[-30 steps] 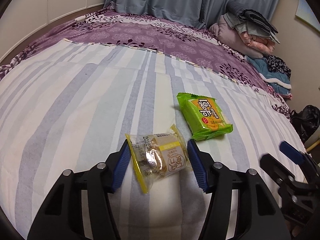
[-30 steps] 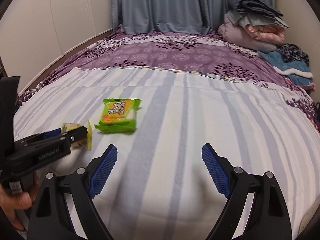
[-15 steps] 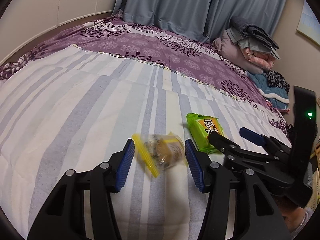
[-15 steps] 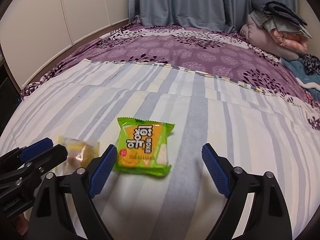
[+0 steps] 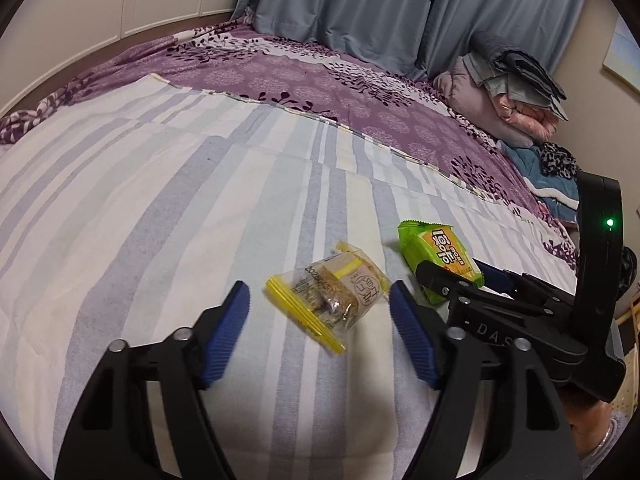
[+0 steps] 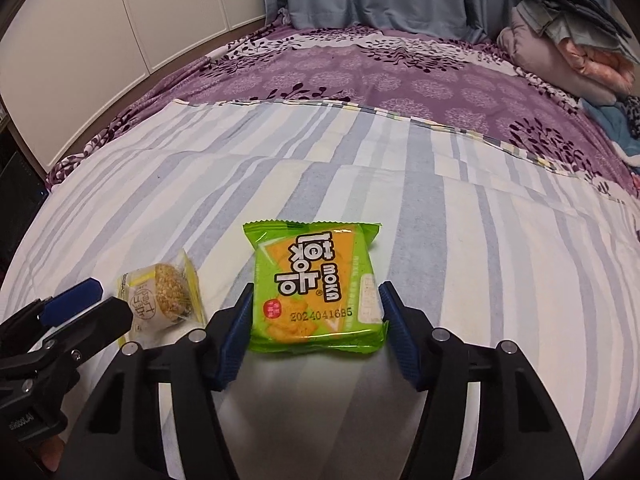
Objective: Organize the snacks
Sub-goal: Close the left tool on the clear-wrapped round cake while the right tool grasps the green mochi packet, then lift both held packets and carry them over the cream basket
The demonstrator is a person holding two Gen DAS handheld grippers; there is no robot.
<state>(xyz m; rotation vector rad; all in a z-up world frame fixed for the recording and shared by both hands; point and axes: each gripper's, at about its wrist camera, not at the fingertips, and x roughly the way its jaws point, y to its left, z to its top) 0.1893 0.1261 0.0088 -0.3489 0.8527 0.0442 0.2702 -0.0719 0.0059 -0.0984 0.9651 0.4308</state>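
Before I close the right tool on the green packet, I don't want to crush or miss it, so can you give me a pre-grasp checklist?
1. Green packet lies between the right tool's pads: ok.
2. Right tool open: ok.
3. Pads level with packet's sides: cannot tell.
4. Yellow-edged cake packet apart from the green one: ok.
5. Left tool open, not holding the cake: ok.
6. Striped sheet flat beneath: ok.
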